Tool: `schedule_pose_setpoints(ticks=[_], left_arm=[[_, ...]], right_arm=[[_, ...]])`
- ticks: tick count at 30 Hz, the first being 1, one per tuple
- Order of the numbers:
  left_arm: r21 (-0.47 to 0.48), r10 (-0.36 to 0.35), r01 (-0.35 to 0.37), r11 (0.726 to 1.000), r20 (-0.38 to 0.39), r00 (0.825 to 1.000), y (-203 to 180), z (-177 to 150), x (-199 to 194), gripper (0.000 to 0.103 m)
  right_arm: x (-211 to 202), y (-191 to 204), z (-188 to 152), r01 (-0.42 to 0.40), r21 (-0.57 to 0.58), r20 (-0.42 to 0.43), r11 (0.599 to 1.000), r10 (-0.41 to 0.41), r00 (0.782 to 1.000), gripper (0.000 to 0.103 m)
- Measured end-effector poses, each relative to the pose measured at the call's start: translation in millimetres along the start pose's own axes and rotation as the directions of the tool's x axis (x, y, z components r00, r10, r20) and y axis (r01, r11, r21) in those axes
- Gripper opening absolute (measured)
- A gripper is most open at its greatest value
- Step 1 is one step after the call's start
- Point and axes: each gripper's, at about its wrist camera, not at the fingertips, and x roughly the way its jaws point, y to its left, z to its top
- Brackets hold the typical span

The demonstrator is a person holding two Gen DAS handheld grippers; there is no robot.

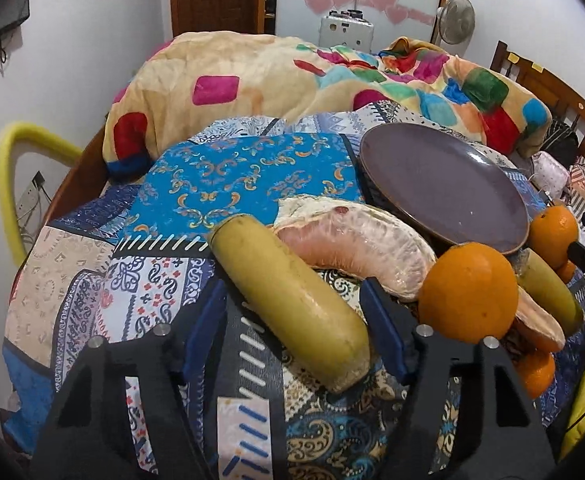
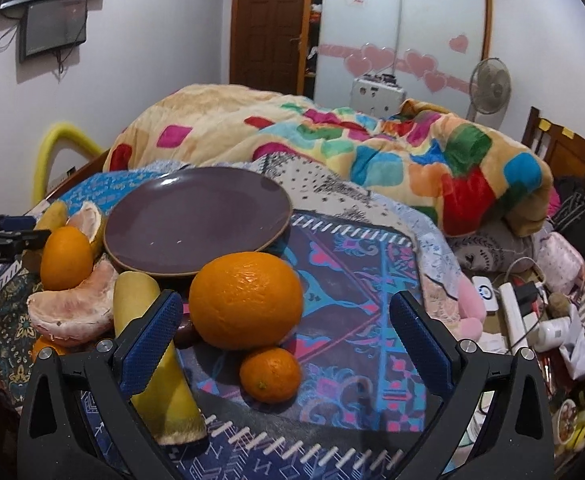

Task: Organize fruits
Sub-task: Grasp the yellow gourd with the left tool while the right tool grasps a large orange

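Your left gripper (image 1: 292, 320) stands spread around the banana (image 1: 292, 304), pads not yet touching it; its long axis runs from the lower centre toward the upper left. Your right gripper (image 2: 288, 340) hangs released, the big orange (image 2: 246, 300) between its fingers and the empty plate (image 2: 196, 224) just behind.

A bed covered by a patchwork sheet (image 2: 356, 280) carries everything. A purple plate (image 2: 196, 224) lies on the sheet. Just in front of the plate rests a large orange (image 2: 246, 300), with a small orange (image 2: 270, 374) touching its near side. Left of the plate lie a banana (image 2: 148, 360), pomelo segments (image 2: 72, 308) and another orange (image 2: 66, 258). Behind the plate a colourful blanket (image 2: 332, 140) is heaped.
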Motion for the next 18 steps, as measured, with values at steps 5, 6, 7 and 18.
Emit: schedule_pose_setpoints(ticks=[5, 6, 7, 18], left_arm=[[0.009, 0.015, -0.015, 1.000, -0.010, 1.000, -3, 2, 7, 0.068], [0.011, 0.019, -0.019, 1.000, -0.010, 1.000, -4, 3, 9, 0.068], [0.011, 0.022, -0.022, 1.000, -0.011, 1.000, -3, 3, 10, 0.068], [-0.030, 0.004, -0.005, 1.000, -0.022, 1.000, 8, 7, 12, 0.055]], right_arm=[[11, -2, 4, -0.043, 0.014, -0.048, 0.999, 0.043, 0.998, 0.098], [13, -2, 4, -0.054, 0.017, -0.062, 0.998, 0.055, 0.997, 0.096], [15, -3, 4, -0.066, 0.017, -0.074, 0.998, 0.067, 0.995, 0.093], [20, 7, 4, -0.127, 0.003, -0.104, 0.992, 0.127, 0.986, 0.067]])
